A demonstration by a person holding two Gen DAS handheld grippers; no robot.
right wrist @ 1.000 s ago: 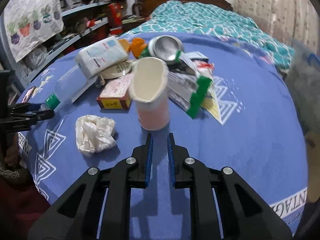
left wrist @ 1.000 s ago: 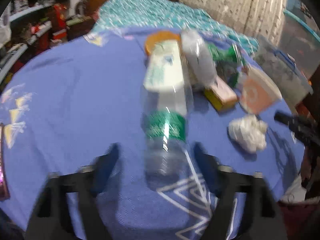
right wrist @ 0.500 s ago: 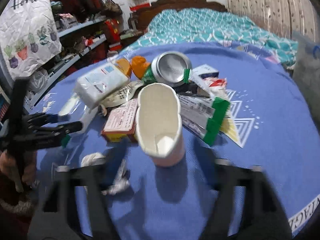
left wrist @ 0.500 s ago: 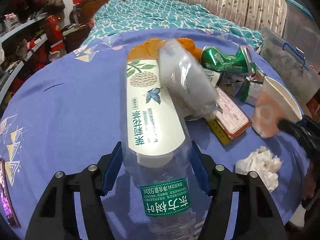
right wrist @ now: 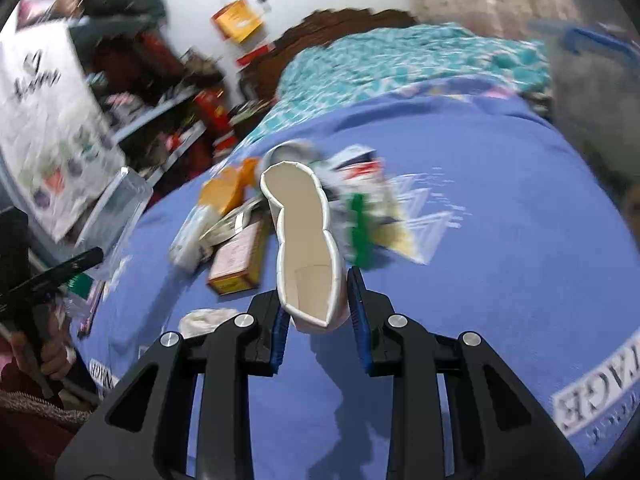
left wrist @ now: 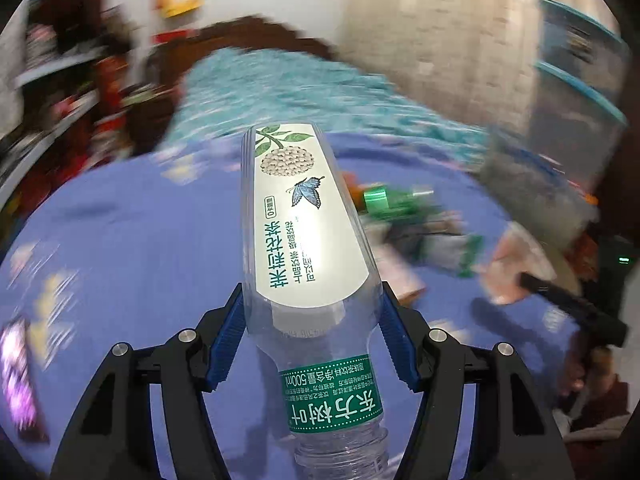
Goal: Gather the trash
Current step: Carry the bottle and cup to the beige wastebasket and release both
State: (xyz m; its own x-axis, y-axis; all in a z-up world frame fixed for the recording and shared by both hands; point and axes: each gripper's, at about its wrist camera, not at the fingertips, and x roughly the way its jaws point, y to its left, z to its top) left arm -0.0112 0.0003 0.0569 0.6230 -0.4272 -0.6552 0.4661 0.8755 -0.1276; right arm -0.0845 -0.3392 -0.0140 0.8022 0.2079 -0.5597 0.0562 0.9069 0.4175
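Observation:
My left gripper (left wrist: 312, 336) is shut on a clear plastic bottle (left wrist: 304, 240) with a white and green label, lifted above the blue tablecloth (left wrist: 132, 248). My right gripper (right wrist: 318, 322) is shut on a squashed white paper cup (right wrist: 306, 240), also lifted off the cloth. The remaining trash pile lies on the cloth: a green can (left wrist: 390, 200), a small carton box (right wrist: 238, 260), an orange packet (right wrist: 224, 190), a green-edged wrapper (right wrist: 360, 220) and a crumpled tissue (right wrist: 204, 318).
A bed with a teal cover (right wrist: 400, 60) stands behind the table. Cluttered shelves (right wrist: 160, 112) are at the left. A clear storage bin (left wrist: 536, 184) stands at the right. A phone (left wrist: 18, 380) lies near the cloth's left edge.
My left gripper closed on the bottle and raised it. My right gripper opened, moved onto the paper cup, closed on it and lifted it. Both views are blurred by motion.

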